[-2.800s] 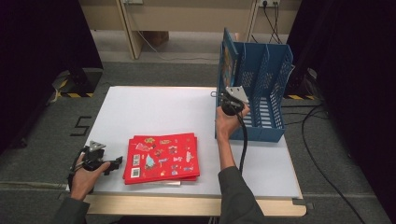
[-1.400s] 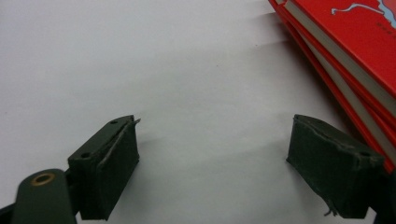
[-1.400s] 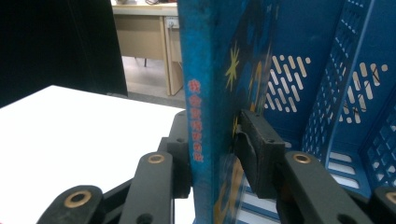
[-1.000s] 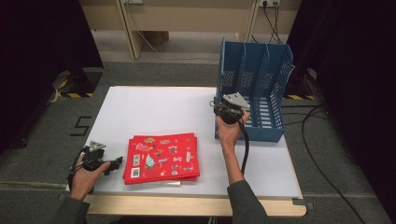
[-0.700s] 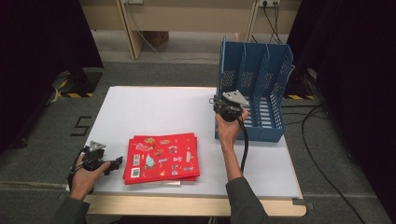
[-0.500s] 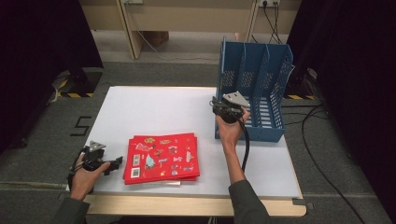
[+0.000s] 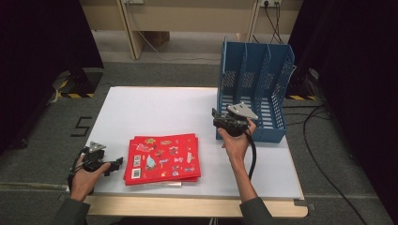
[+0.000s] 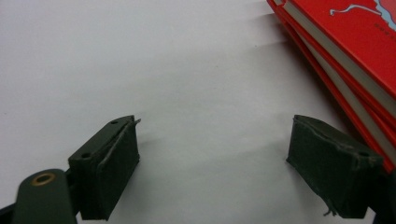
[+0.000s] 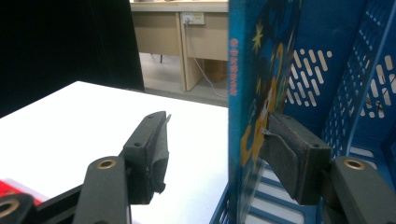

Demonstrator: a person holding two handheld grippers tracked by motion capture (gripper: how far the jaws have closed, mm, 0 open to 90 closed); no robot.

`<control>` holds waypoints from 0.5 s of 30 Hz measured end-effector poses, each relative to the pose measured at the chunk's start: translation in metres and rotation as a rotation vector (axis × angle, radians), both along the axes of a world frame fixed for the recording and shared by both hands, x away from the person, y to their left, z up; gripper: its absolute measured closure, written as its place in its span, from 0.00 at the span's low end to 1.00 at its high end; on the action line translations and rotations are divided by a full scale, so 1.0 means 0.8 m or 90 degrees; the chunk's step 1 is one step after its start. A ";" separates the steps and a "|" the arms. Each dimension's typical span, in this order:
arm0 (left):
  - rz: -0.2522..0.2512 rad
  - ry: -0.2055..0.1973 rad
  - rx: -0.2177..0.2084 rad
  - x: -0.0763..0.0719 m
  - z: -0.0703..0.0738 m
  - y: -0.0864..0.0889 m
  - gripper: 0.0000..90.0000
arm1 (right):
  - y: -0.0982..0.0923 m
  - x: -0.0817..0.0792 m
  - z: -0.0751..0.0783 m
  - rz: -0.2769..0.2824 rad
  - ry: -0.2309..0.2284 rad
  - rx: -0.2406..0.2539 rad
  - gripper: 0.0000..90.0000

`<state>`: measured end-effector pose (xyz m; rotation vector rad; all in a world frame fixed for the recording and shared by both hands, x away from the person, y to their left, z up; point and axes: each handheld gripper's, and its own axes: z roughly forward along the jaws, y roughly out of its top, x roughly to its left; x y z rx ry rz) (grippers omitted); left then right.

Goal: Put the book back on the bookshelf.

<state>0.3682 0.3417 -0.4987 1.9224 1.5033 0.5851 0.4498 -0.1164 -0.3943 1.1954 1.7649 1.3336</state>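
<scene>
A stack of red books [image 7: 162, 157] lies flat at the table's front. My left gripper [image 7: 111, 164] rests open on the table just left of it. Its jaws [image 8: 215, 140] stand wide on bare white tabletop, the right one beside the red books [image 8: 355, 70]. A blue file rack [image 7: 274, 101] stands at the right. My right gripper [image 7: 219, 118] hangs at the rack's near left corner. A blue picture book [image 9: 245, 93] stands upright inside the rack [image 9: 341, 70]. My right gripper [image 9: 217, 135] has just been opening; the book's spine stands between its jaws, against the right pad [image 9: 285, 154] and apart from the left pad.
The white table [image 7: 155, 108] stretches left of the rack. Black cables run over the grey floor [image 7: 328, 140] on the right. Wooden desk legs [image 7: 131, 28] stand behind the table.
My right hand has drawn back from the rack toward the table's front and a little left. The left hand and the red books have kept still.
</scene>
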 end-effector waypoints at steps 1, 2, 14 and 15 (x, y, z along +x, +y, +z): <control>-0.001 -0.001 0.000 0.000 0.000 0.000 0.17 | 0.001 -0.003 0.002 0.006 0.008 0.001 0.43; 0.000 -0.001 -0.002 -0.001 0.000 0.001 0.17 | 0.002 -0.008 0.004 0.015 0.010 0.010 0.43; 0.002 -0.028 -0.019 -0.008 0.008 -0.002 0.19 | 0.004 -0.057 -0.027 0.074 0.046 -0.009 0.38; 0.000 -0.029 -0.023 -0.009 0.009 -0.002 0.19 | 0.005 -0.060 -0.030 0.079 0.052 -0.002 0.38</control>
